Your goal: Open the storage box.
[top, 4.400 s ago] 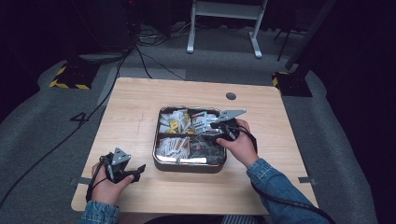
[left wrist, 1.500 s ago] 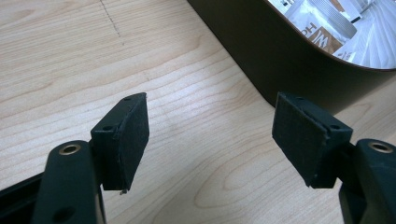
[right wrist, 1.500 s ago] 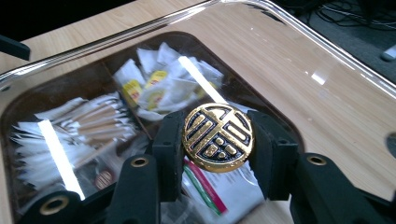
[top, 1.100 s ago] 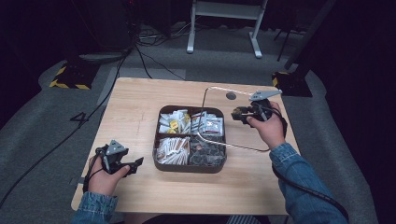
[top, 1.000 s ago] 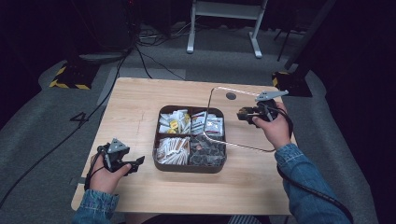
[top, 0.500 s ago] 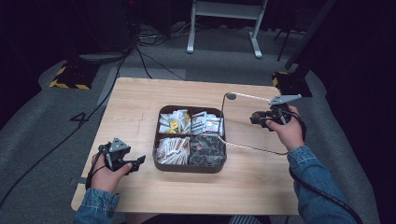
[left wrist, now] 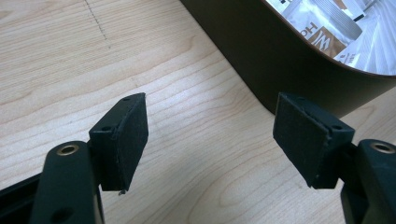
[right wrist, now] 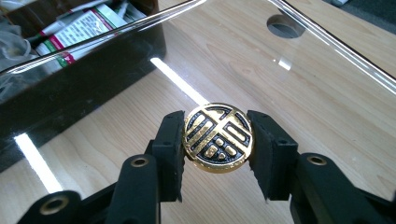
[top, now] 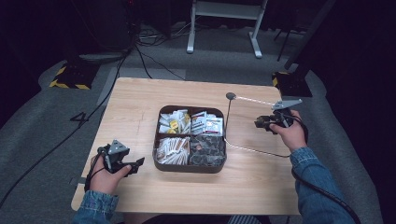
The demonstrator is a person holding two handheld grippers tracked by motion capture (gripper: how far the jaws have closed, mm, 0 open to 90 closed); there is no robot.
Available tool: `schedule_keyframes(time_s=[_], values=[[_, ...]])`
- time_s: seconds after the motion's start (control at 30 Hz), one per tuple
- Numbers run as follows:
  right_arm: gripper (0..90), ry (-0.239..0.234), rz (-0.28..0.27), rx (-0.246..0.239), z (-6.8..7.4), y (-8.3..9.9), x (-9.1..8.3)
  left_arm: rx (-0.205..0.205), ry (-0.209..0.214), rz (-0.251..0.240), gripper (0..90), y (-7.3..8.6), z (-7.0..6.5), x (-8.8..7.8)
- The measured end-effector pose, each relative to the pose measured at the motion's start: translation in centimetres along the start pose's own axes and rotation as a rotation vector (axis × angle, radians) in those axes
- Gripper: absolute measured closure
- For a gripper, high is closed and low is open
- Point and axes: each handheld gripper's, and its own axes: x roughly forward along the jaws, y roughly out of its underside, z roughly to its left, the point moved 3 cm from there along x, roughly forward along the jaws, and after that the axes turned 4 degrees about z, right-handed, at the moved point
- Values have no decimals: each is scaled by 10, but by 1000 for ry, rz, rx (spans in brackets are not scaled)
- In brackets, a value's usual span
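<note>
While the right gripper (right wrist: 218,140) pinches the clear lid's gold knob (right wrist: 218,138) beside the compartment tray (top: 189,167), tilting could knock its glass edge on the table (top: 261,186); the left gripper (left wrist: 212,135) rests open-jawed.

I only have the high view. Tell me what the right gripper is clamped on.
Observer: The right gripper is shut on a round knob, black with a raised gold pattern.
Operator: Say what that knob belongs to.
Observer: It sits on a clear lid, whose pane mirrors bright light strips; the wood table shows through it.
Operator: Now report the left gripper.
Observer: The left gripper is open with nothing between its pads, over bare wood just beside the brown tray's wall.
</note>
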Motion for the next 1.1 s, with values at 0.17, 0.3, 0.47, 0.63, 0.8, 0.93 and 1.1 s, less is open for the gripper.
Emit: schedule_keyframes(time_s=[0.17, 0.3, 0.47, 0.63, 0.8, 0.93, 1.1], values=[[584, -1, 21, 22, -6, 8, 10, 1, -1, 0, 270, 2, 0, -1], [584, 6, 26, 16, -8, 11, 15, 1, 3, 3, 270, 2, 1, 0], [584, 9, 31, 29, -12, 16, 18, 2, 5, 5, 269, 0, 2, 2], [584, 12, 39, 38, -16, 22, 17, 3, 6, 9, 269, 0, 2, 4], [584, 10, 50, 48, -19, 28, 21, -2, 4, 8, 269, 1, 2, 3], [584, 12, 74, 47, -19, 34, 27, 2, 3, 12, 269, 1, 2, 4], [584, 16, 90, 49, -19, 42, 34, 6, 3, 16, 268, 1, 0, 5]])
